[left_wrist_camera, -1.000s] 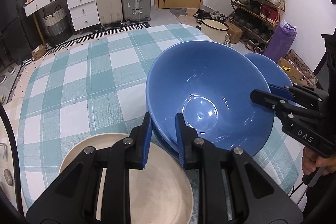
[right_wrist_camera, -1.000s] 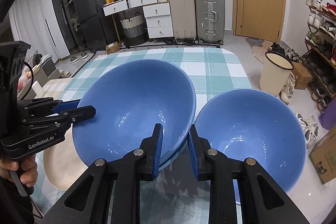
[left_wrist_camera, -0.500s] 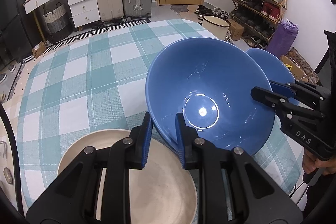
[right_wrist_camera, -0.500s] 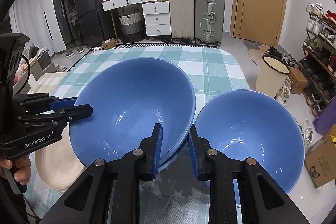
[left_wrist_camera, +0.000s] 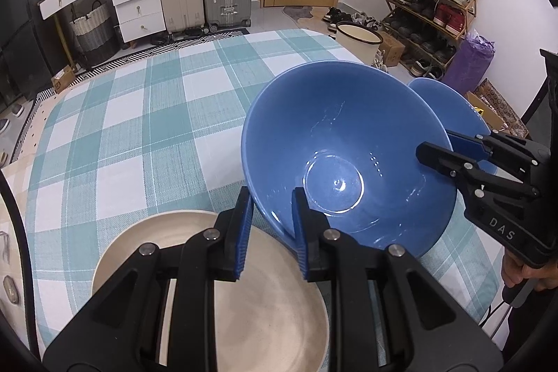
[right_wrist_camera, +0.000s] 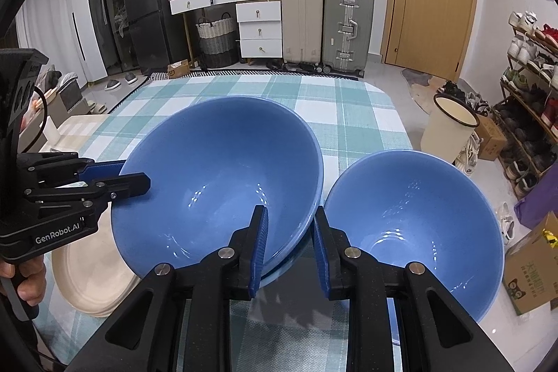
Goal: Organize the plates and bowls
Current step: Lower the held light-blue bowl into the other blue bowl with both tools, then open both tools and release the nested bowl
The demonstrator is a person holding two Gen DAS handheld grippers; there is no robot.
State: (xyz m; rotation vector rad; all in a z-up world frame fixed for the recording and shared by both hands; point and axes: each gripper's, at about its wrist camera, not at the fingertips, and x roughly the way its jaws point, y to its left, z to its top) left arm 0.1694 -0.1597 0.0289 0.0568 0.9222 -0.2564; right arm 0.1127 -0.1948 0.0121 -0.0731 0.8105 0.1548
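**Two grippers hold one large blue bowl by opposite edges, above a second bowl**

Since a second ago, both views have drawn slightly back and upward: more of the cream plate shows under the left gripper, and the big bowl sits a little lower in each picture, though both grips look unchanged.

Largest first: a table (left_wrist_camera: pixel 132 128) covered in a teal and white checked cloth fills the scene. Over it, tilted, is a large blue bowl (right_wrist_camera: pixel 219 176). It seems to nest in another blue bowl beneath it, whose rim (right_wrist_camera: pixel 279 271) peeks out at the near edge; I cannot tell whether the two touch. Just to its right stands a smaller blue bowl (right_wrist_camera: pixel 415 232), upright on the table's edge. A cream plate (left_wrist_camera: pixel 251 309) lies to the left, partly under the large bowl's rim.

The left gripper (left_wrist_camera: pixel 270 222) has its jaws pinching the large bowl's near rim, one finger inside and one outside. The right gripper (right_wrist_camera: pixel 291 243) does the same at the opposite rim, and its outer finger sits very close to the smaller bowl.

Risks, as a judgement: the glazed wall is smooth and slanted, so thin rim grips could slip. If the two hands move unevenly, the bowl could twist free and chip the bowl below or the plate. The right gripper's outer finger could nudge the smaller bowl off the table edge.
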